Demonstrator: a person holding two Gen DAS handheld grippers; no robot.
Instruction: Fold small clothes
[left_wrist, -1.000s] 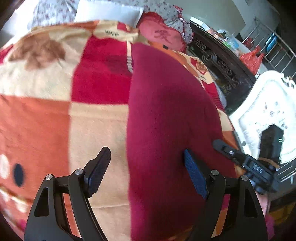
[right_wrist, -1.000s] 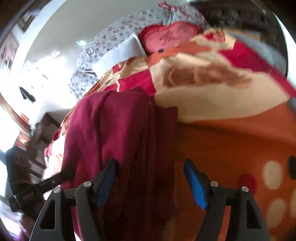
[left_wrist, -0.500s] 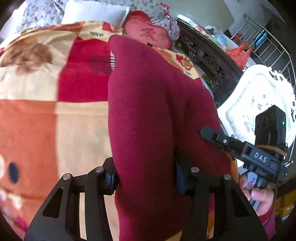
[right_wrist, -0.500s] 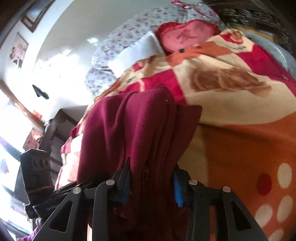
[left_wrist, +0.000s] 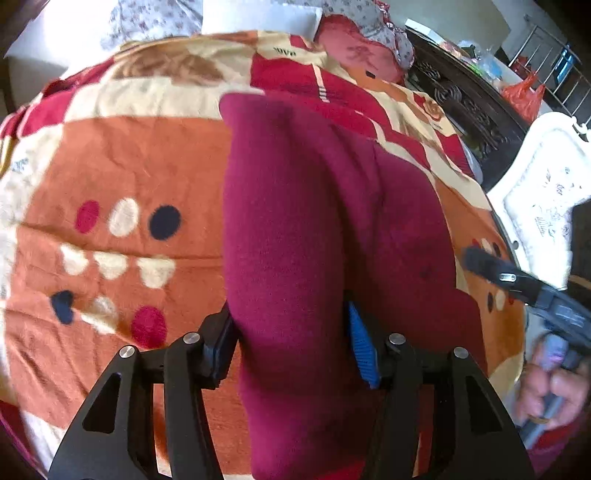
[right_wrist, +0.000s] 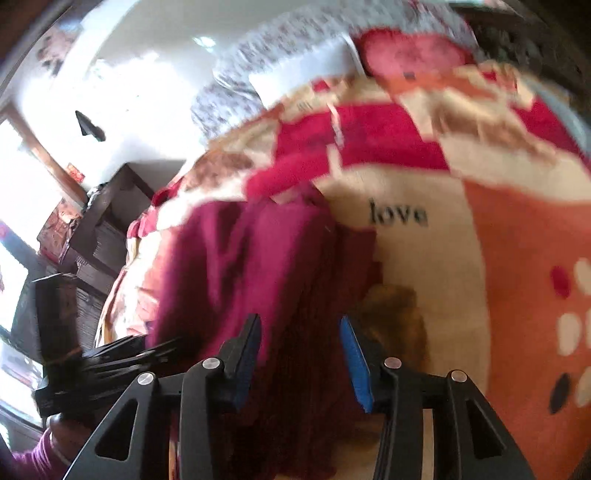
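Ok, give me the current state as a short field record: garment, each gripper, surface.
garment: maroon garment, lying lengthwise on the blanket, near end bunched
left gripper: shut on the garment's near end, cloth filling the gap
right gripper: fingers apart, garment between them, pads not pressing it
surface: patterned blanket
image quality: right wrist view motion-blurred

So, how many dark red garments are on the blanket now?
1: the dark red garment lies on the blanket, between the left gripper fingers. Others may be hidden underneath.
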